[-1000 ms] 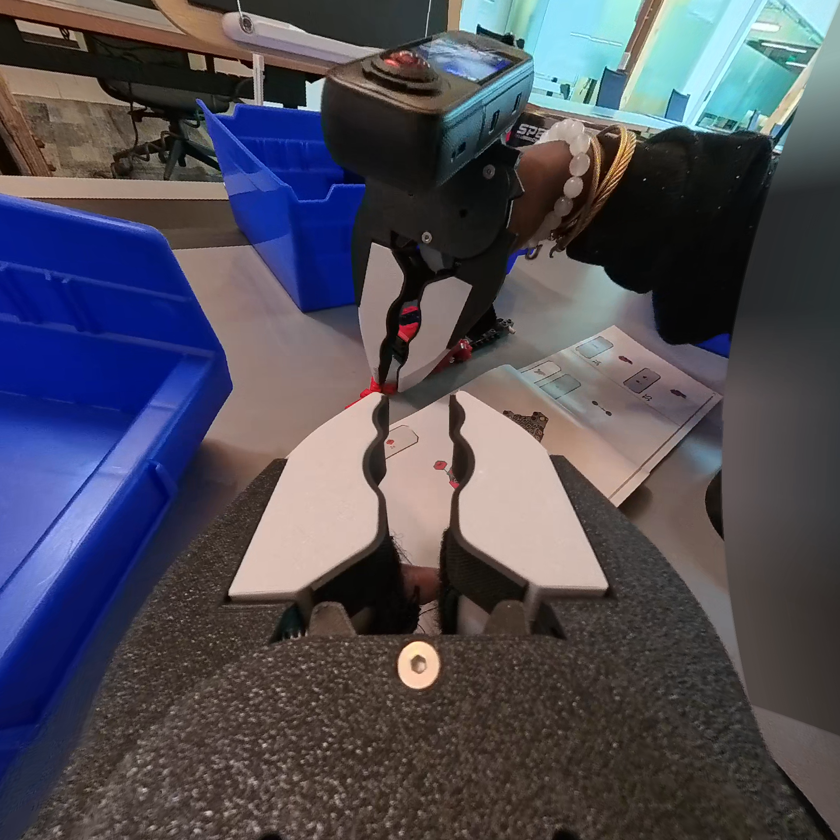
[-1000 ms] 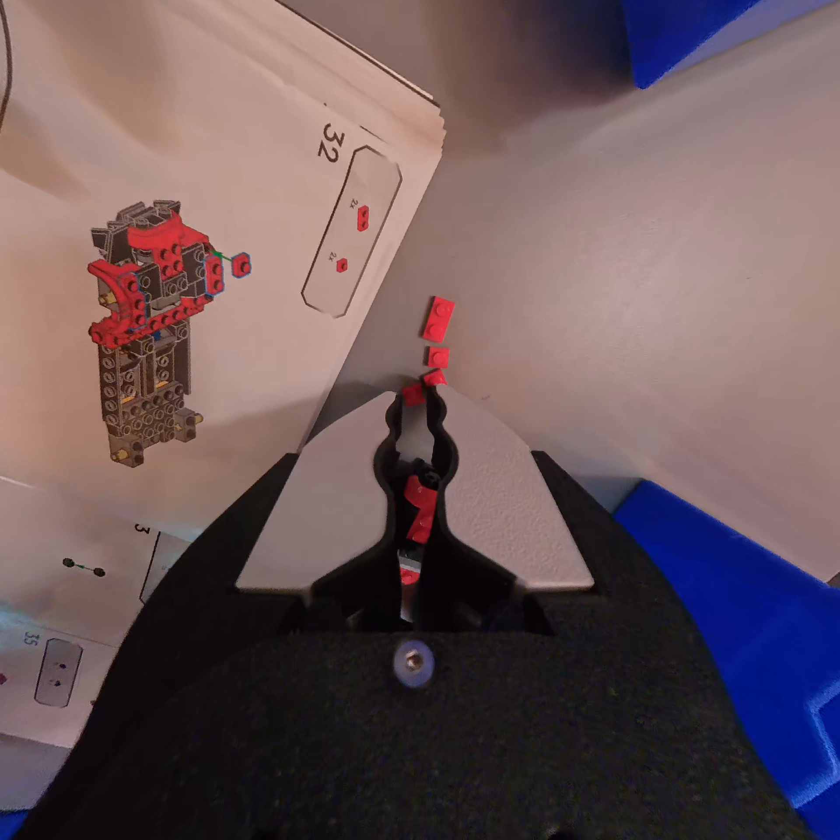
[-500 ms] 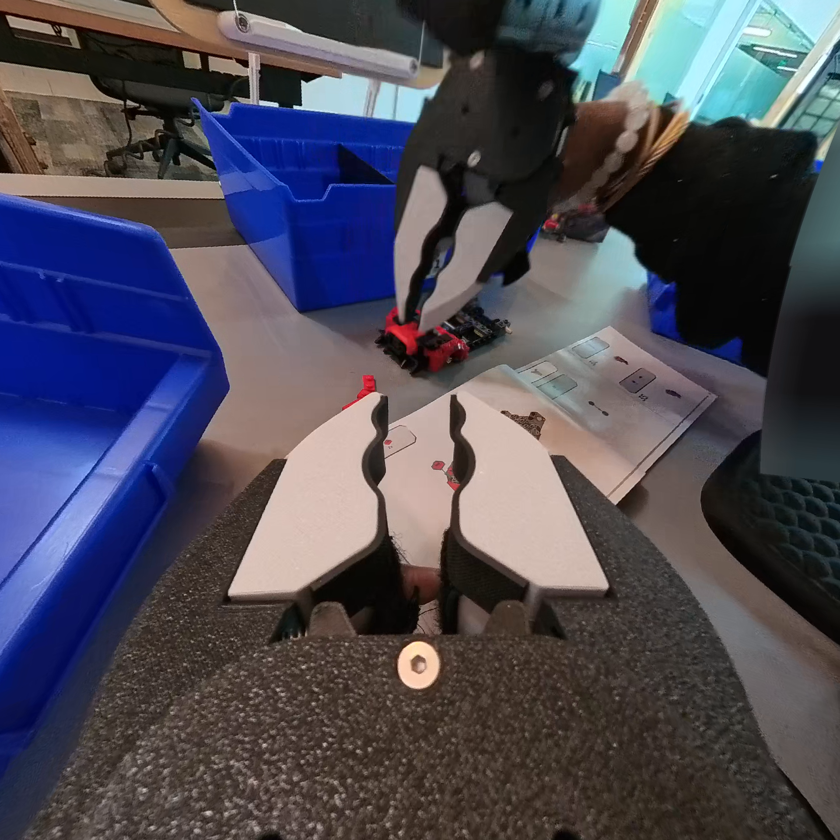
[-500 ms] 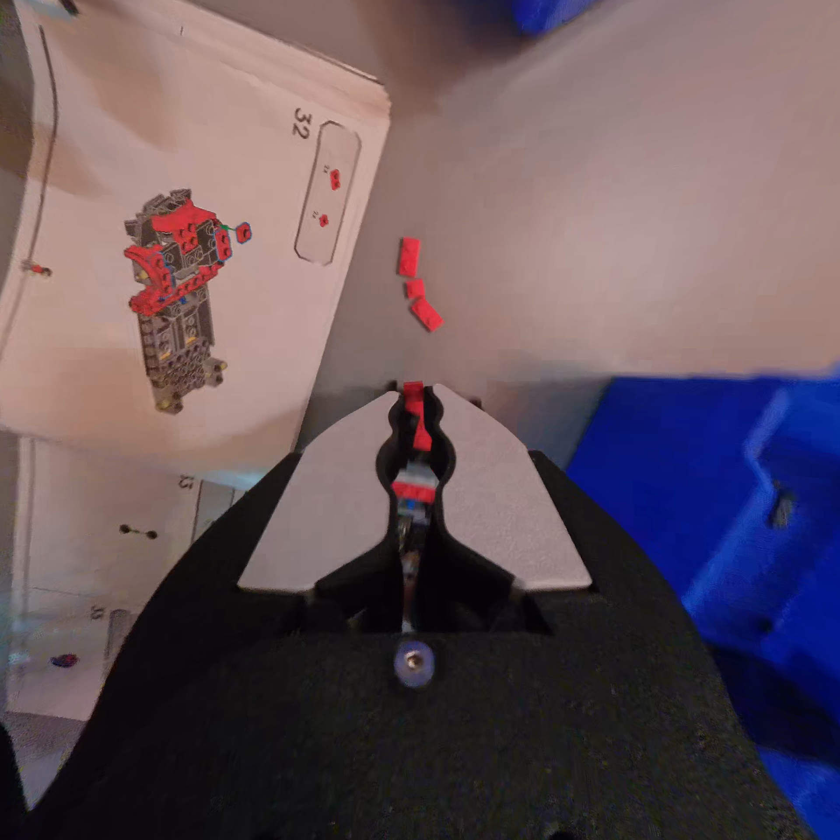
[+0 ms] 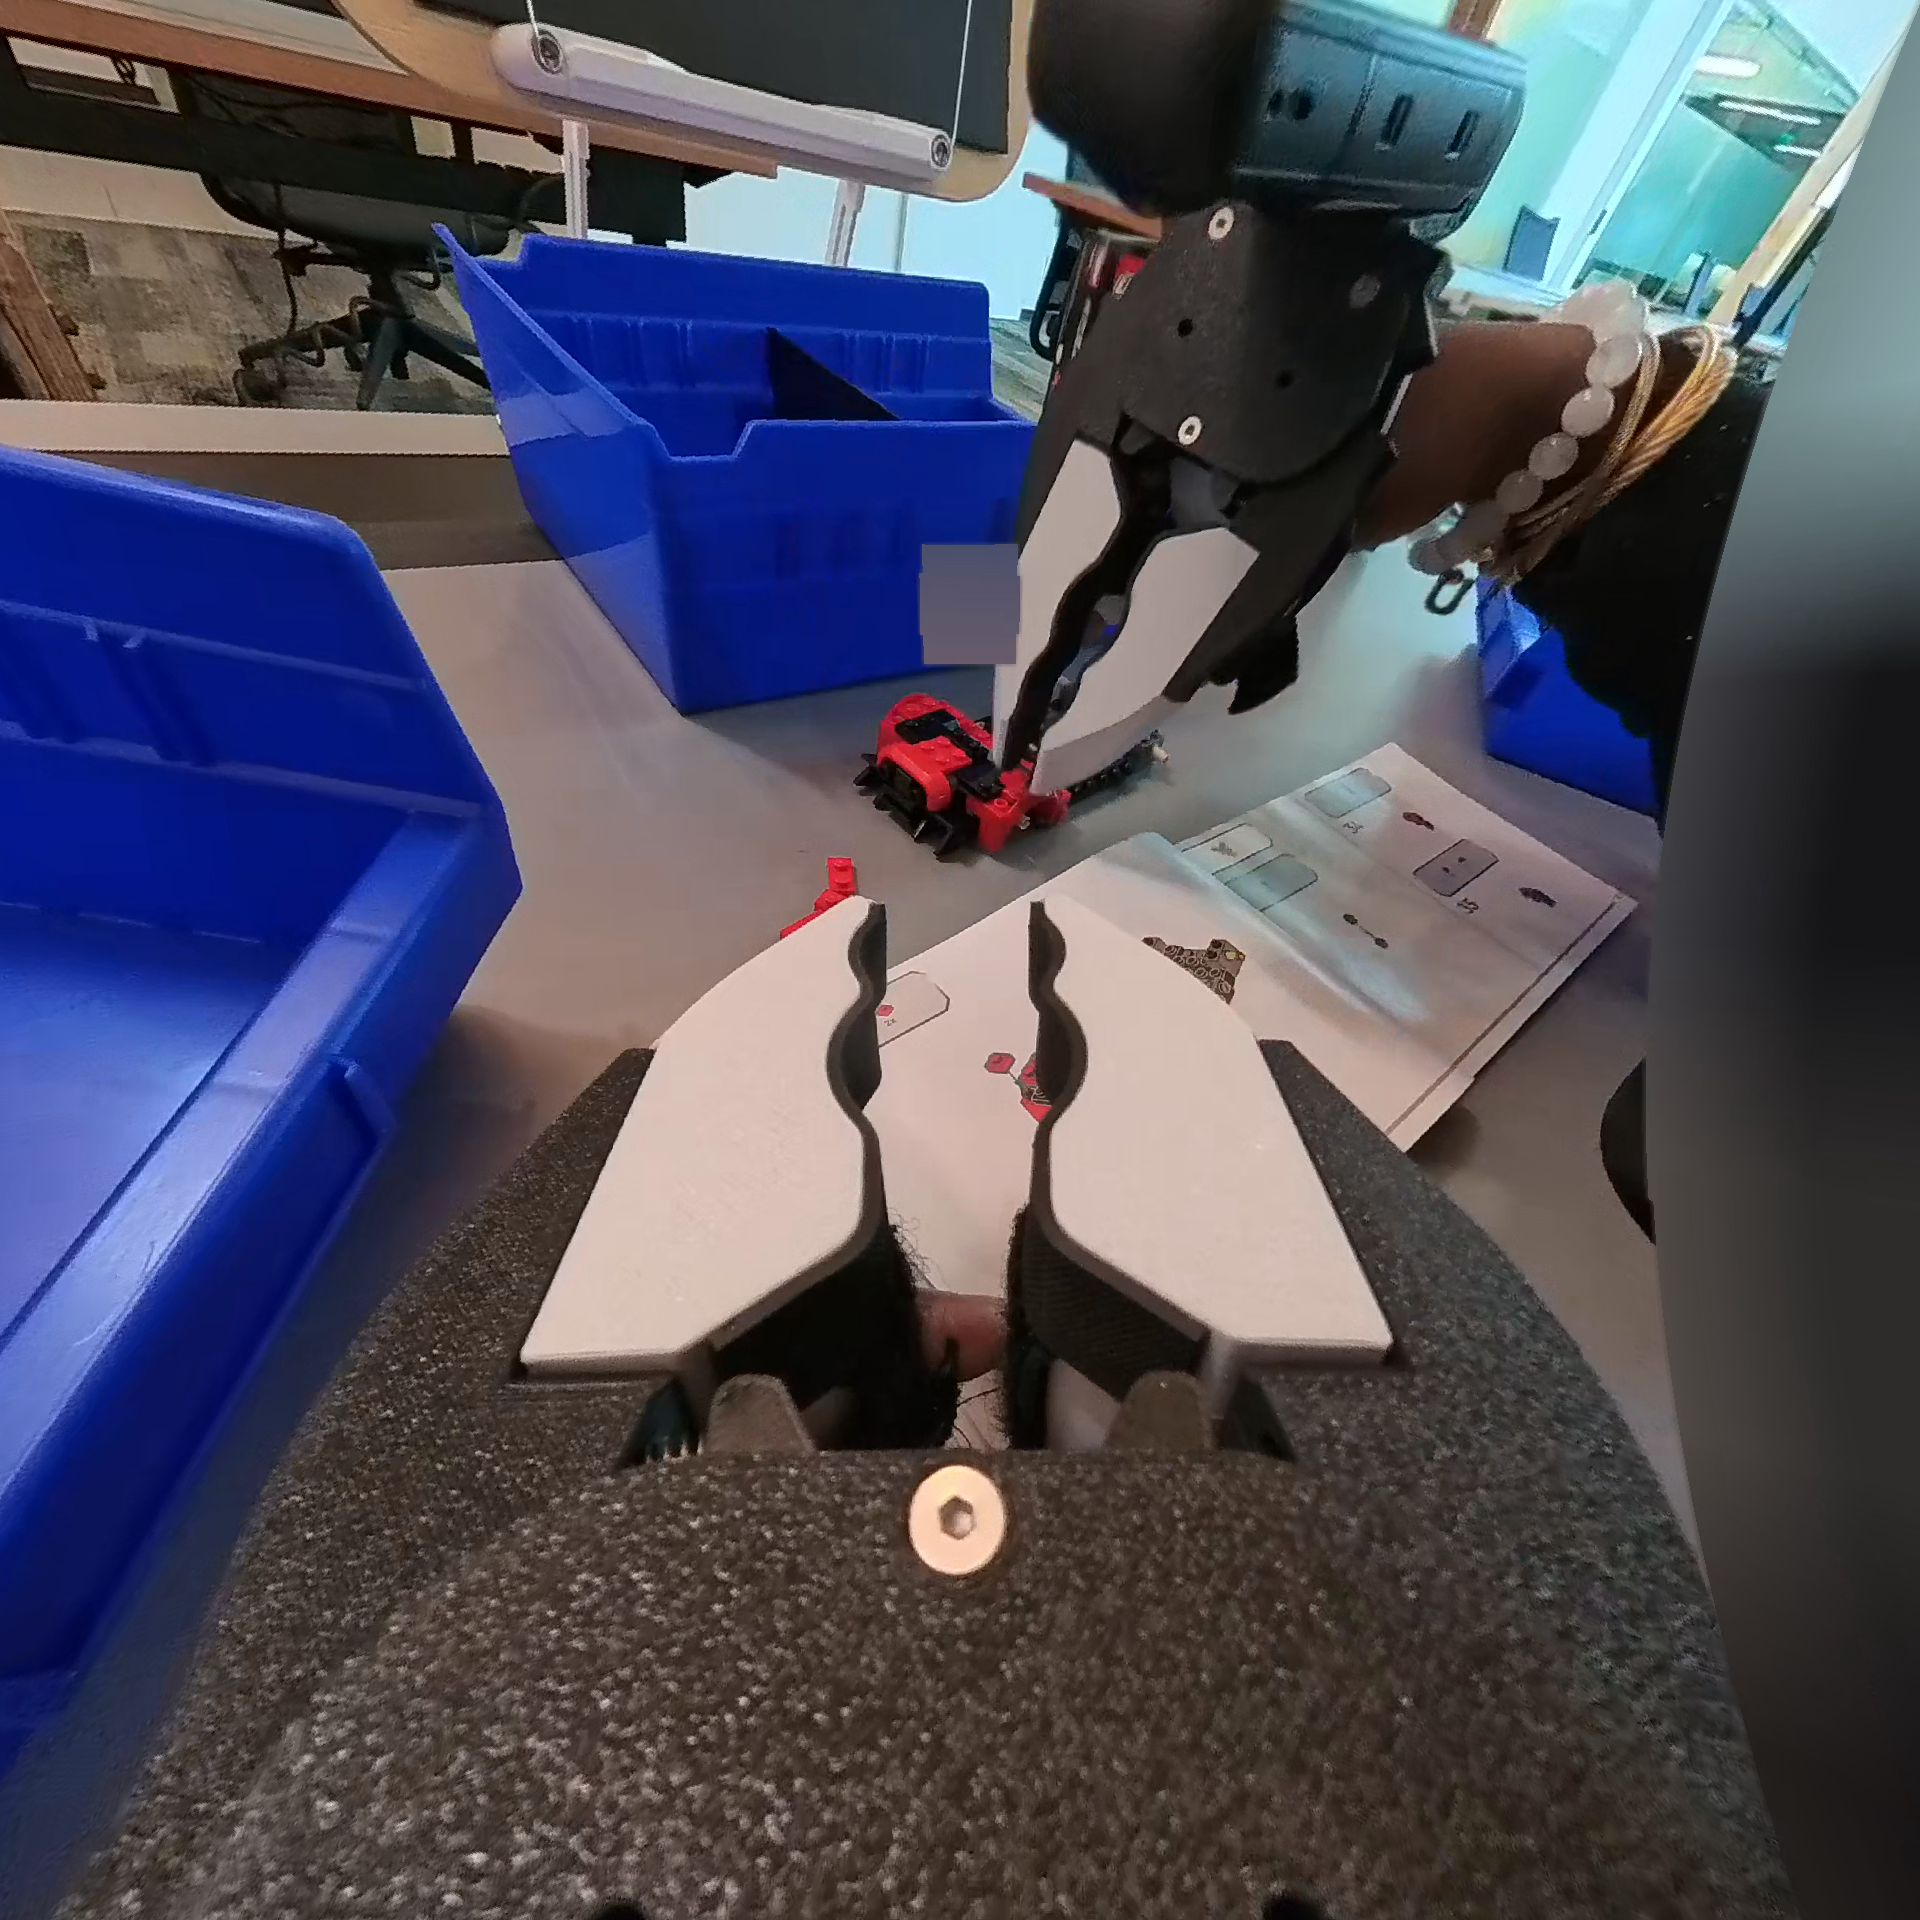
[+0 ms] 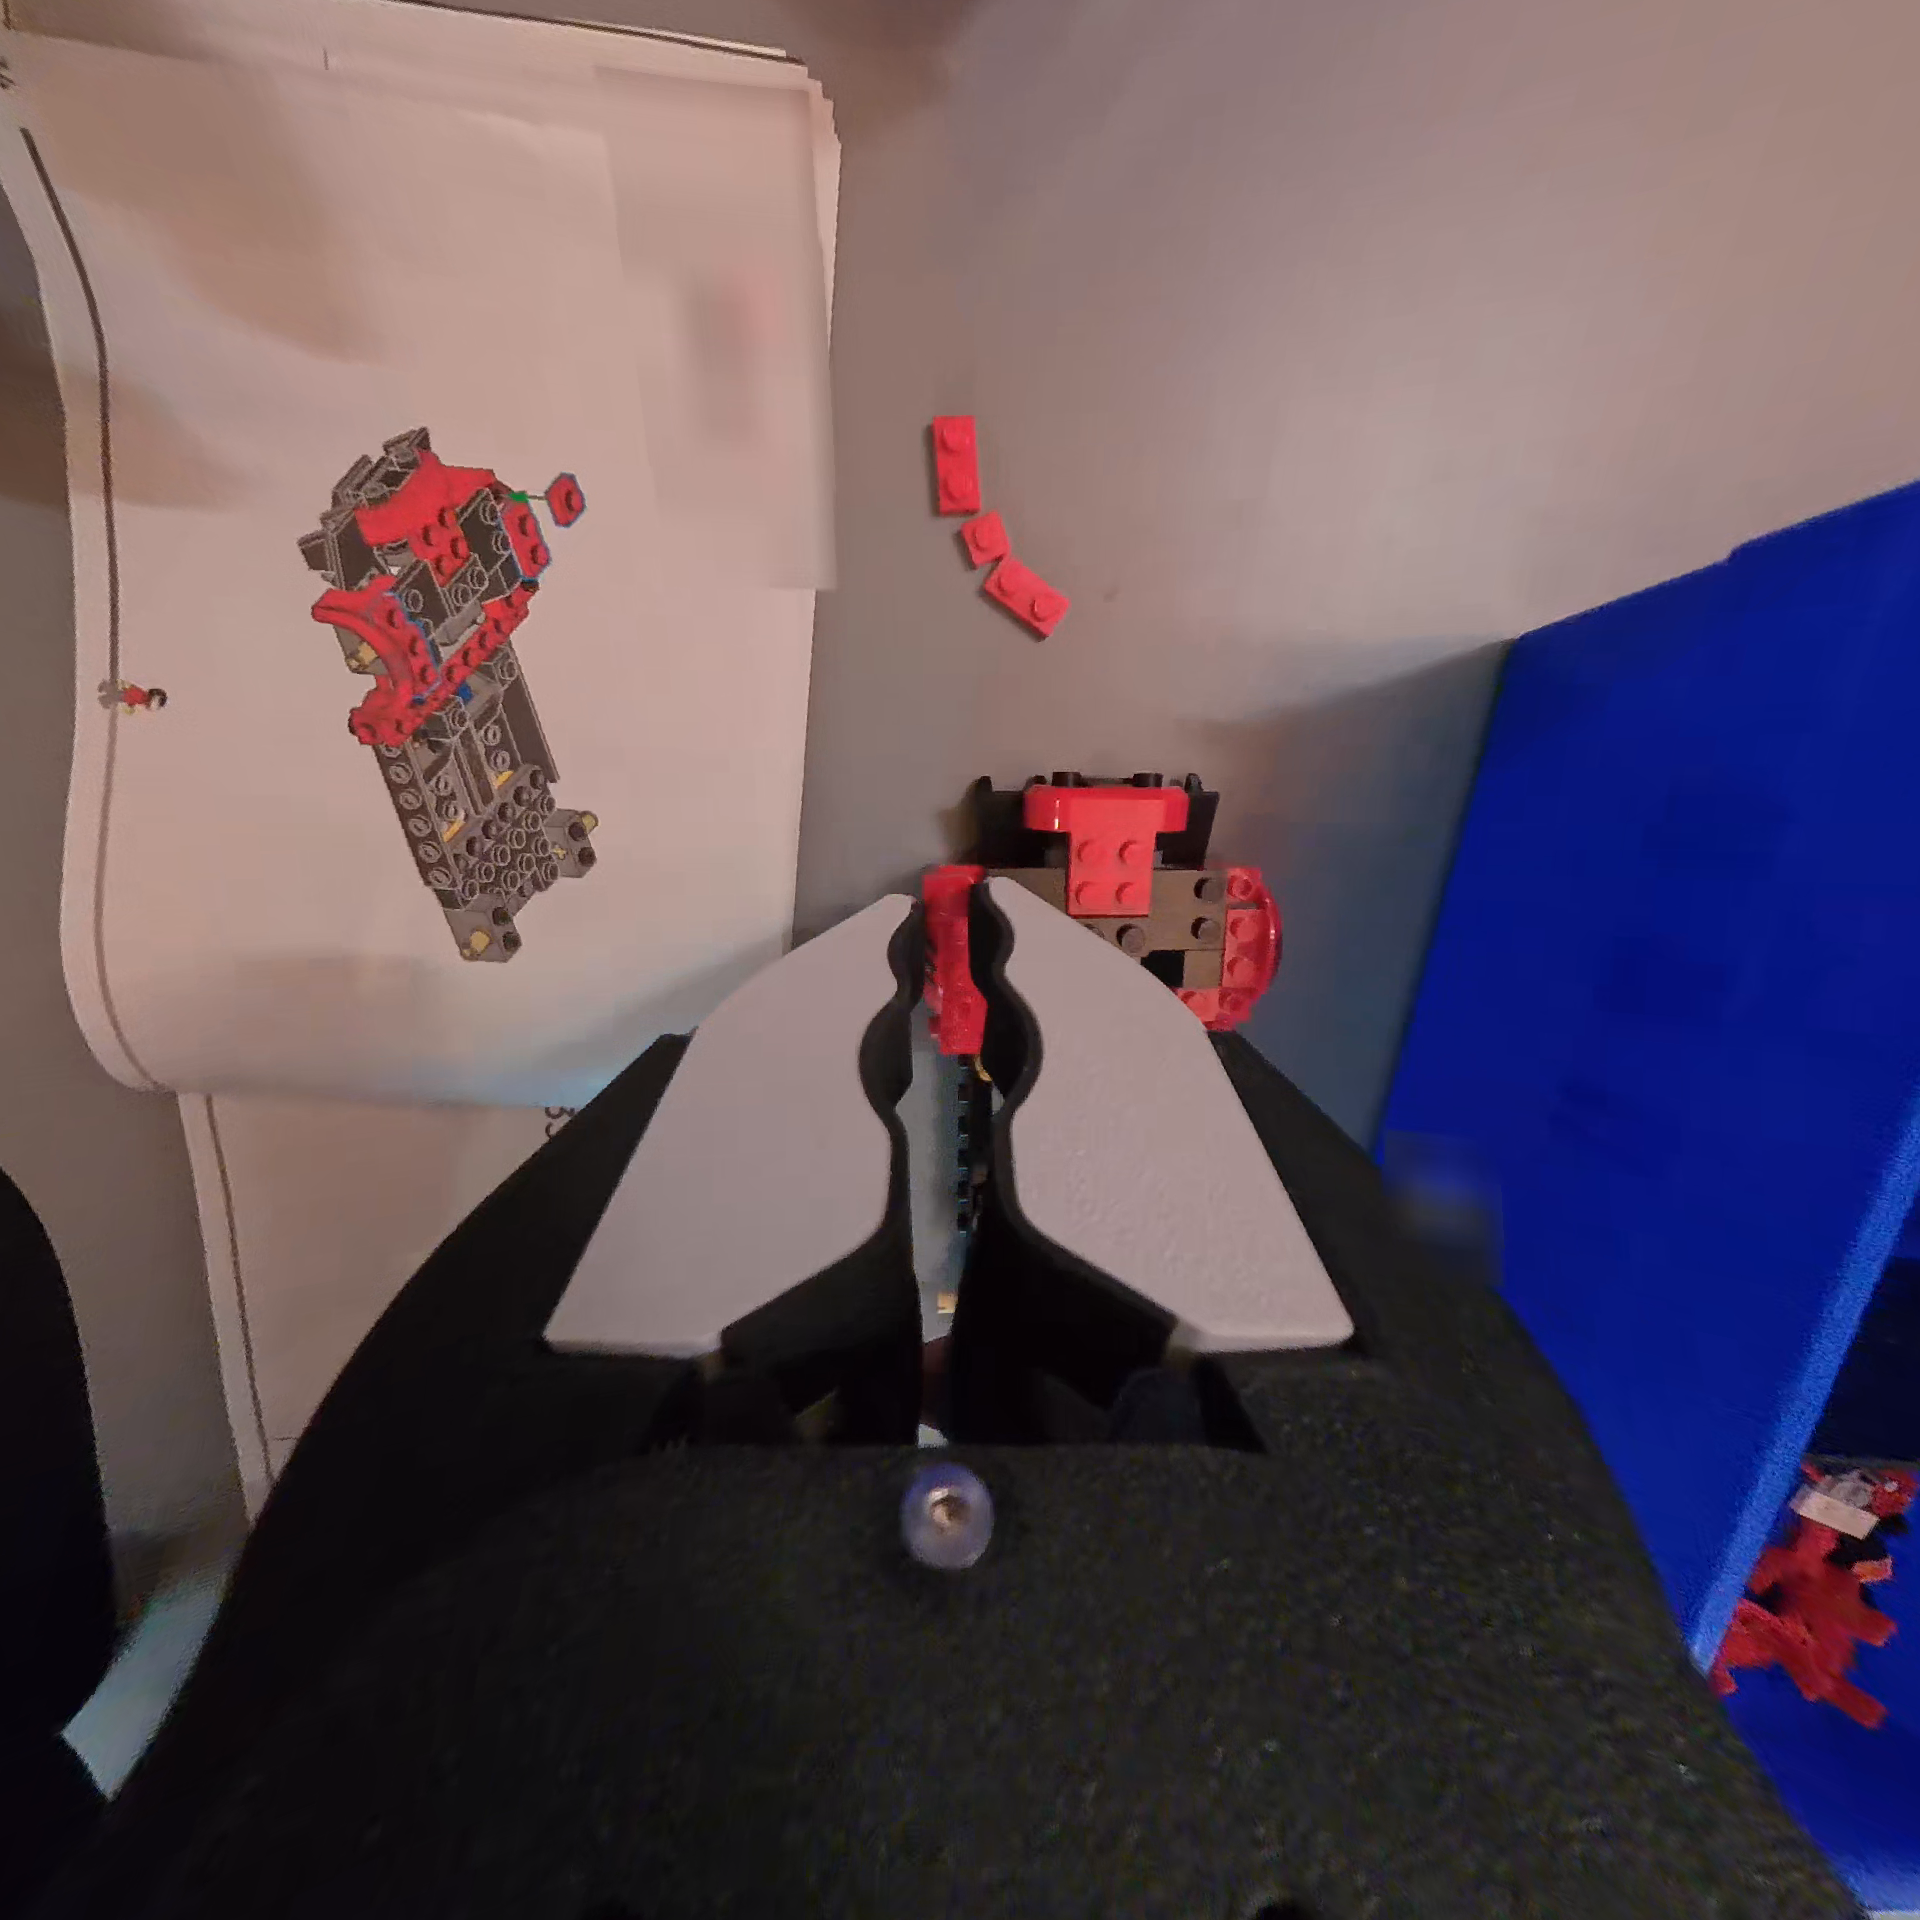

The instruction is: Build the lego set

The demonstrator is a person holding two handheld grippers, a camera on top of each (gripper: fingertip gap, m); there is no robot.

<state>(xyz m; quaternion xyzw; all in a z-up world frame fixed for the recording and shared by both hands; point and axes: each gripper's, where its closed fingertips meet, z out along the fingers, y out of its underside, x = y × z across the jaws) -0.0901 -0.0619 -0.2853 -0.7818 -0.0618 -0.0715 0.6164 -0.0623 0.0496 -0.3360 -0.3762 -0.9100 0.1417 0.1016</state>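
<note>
The right gripper [image 6: 953,896] is clamped on the red side of the lego model [image 5: 948,774] resting on the table [image 5: 644,790] by a blue bin [image 5: 748,457] — the left gripper [image 5: 956,914] hovers apart, empty, over the manual [image 5: 1382,925], three red plates [image 6: 987,540] just beside.

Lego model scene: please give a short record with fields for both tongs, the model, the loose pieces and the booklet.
left tongs: open, empty, above the instruction booklet
right tongs: shut on the red side part of the lego model
lego model: on the grey table, beside a blue bin
loose red plates: three, on the table beyond the model
</note>
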